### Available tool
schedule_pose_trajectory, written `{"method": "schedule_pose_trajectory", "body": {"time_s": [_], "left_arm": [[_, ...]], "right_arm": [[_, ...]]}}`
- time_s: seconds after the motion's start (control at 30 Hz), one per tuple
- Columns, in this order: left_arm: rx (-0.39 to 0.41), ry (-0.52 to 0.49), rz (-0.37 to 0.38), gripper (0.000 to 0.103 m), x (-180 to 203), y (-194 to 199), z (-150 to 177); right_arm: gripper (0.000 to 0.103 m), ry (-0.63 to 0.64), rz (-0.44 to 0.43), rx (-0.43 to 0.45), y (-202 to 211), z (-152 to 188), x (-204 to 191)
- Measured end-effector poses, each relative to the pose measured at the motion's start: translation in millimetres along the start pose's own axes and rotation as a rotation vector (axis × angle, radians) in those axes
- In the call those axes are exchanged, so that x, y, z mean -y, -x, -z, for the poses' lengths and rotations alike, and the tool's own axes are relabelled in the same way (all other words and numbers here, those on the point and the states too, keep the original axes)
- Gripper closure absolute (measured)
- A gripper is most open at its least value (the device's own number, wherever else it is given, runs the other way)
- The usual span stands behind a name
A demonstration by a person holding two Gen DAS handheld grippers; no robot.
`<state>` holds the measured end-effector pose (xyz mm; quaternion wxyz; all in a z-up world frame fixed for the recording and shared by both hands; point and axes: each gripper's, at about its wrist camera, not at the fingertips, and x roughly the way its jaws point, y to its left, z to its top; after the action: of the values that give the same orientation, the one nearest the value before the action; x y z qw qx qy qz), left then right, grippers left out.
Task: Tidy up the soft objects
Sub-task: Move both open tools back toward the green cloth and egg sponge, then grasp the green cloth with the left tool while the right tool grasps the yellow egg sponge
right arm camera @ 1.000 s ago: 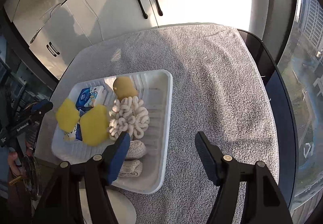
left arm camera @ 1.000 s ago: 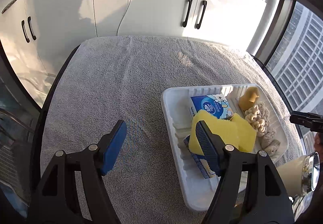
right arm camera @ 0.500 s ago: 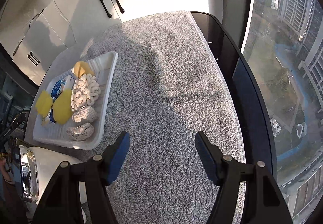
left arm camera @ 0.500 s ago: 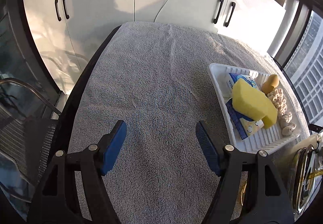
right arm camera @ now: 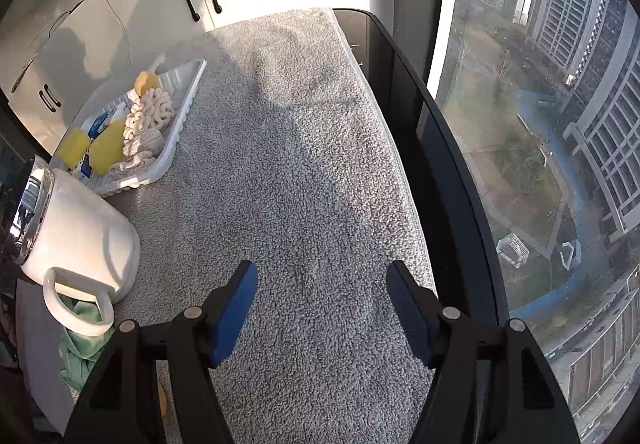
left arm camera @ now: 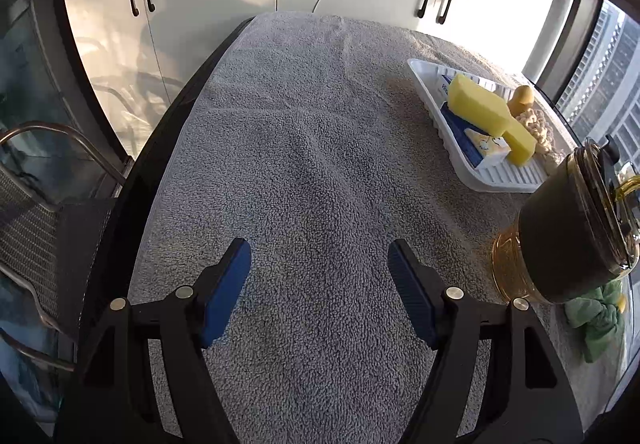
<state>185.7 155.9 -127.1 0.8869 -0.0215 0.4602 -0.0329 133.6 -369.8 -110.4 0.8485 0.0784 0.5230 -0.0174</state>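
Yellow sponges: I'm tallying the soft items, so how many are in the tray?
2. Sponge at the tray's near-left corner; sponge just right of it, beside the knitted pieces. Others could be hidden underneath.

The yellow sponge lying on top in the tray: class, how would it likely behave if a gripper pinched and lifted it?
The yellow sponge looks like porous foam, so it would probably squash between the pads and feel light. It lies propped on a blue packet in the tray, so lifting it may nudge that packet. Its flat block sides make rolling unlikely.
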Motion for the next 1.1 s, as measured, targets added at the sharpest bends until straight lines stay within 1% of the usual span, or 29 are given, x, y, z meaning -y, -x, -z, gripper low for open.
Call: {"method": "schedule_pose_trajectory", "body": {"time_s": [0.13, 0.2, 0.3, 0.47, 0.67, 0.8, 0.9, 1.0, 1.1], "left_arm": [[-0.013, -0.046, 0.006, 0.033, 13.8, 10.6, 26.0], [-0.031, -0.076, 0.021, 0.033, 22.3, 14.7, 38.2], [-0.045, -0.116, 0.035, 0.033, 34.5, 21.7, 54.0], [-0.055, -0.149, 0.073, 0.033, 52.5, 32.4, 74.3], [-0.044, -0.183, 0.113, 0.033, 76.2, 41.6, 89.1], [-0.021, -0.24, 0.12, 0.033, 102.9, 48.1, 97.4], [-0.02, -0.275, 0.158, 0.033, 123.2, 51.2, 101.6], [-0.023, -0.296, 0.213, 0.033, 144.0, 54.2, 104.7], [-0.019, -0.33, 0.254, 0.033, 167.3, 55.5, 105.4]], "right_arm": [[0.033, 0.016, 0.016, 0.007, 13.7, 26.8, -6.8], [0.032, 0.034, 0.015, -0.001, 18.8, 40.4, -12.0], [0.032, 0.071, 0.037, -0.003, 25.9, 58.8, -22.2], [0.032, 0.128, 0.063, -0.005, 35.3, 85.3, -41.6], [0.032, 0.18, 0.058, 0.017, 47.2, 109.4, -65.5], [0.031, 0.198, 0.052, 0.032, 52.6, 119.8, -77.9], [0.029, 0.195, 0.036, 0.037, 55.0, 125.5, -85.0], [0.028, 0.192, 0.022, 0.04, 56.6, 130.5, -92.7], [0.028, 0.203, 0.028, 0.047, 59.4, 136.1, -98.3]]}}
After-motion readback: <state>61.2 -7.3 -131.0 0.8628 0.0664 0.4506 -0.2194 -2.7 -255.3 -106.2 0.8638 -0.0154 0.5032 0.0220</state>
